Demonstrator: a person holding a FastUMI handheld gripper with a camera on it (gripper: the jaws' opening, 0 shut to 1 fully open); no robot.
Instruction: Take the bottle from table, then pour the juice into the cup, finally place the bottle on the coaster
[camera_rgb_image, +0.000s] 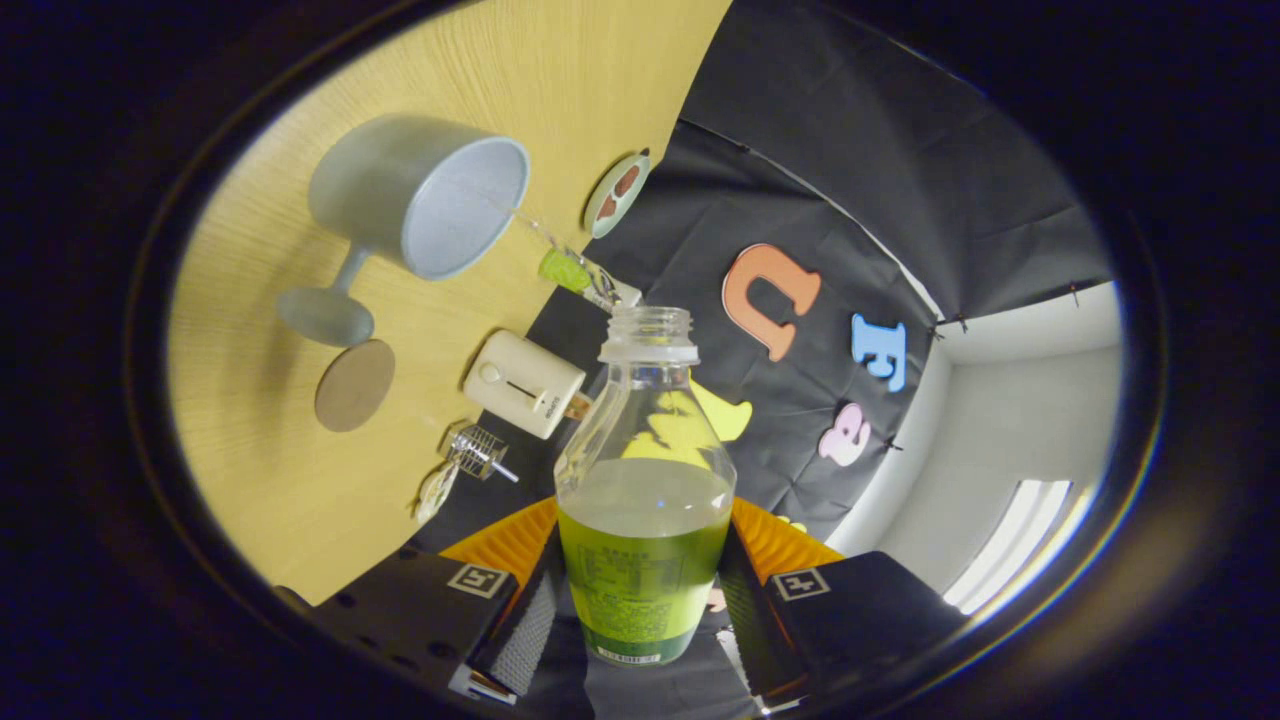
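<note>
A clear bottle (645, 500) with no cap sits clamped between the gripper (643, 605), both fingers pressed against its labelled lower half, the jaws closed only as far as the bottle's width allows. The bottle holds a cloudy pale liquid up to about half its height, level with the top of the green label; its open neck points away from the fingers, toward the black cloth wall (850, 200) beyond. The whole scene is rolled sideways, so the wooden table (480, 100) stands like a wall beside the bottle. On that table a pale grey-blue stemmed cup (420, 200) stands on its foot, its wide mouth facing the bottle's side, well apart from the bottle neck. Just beside the cup's foot lies a round brown coaster (354, 384), bare. Nearer the table's edge sit a small cream box with a knob (523, 383), a small wire whisk (478, 453), a green-labelled clear bottle lying down (580, 275) and a small round dish (617, 193) with something brown in it. None of these touches the bottle. A pale wall (1030, 400) and a bright strip of light show past the cloth.
</note>
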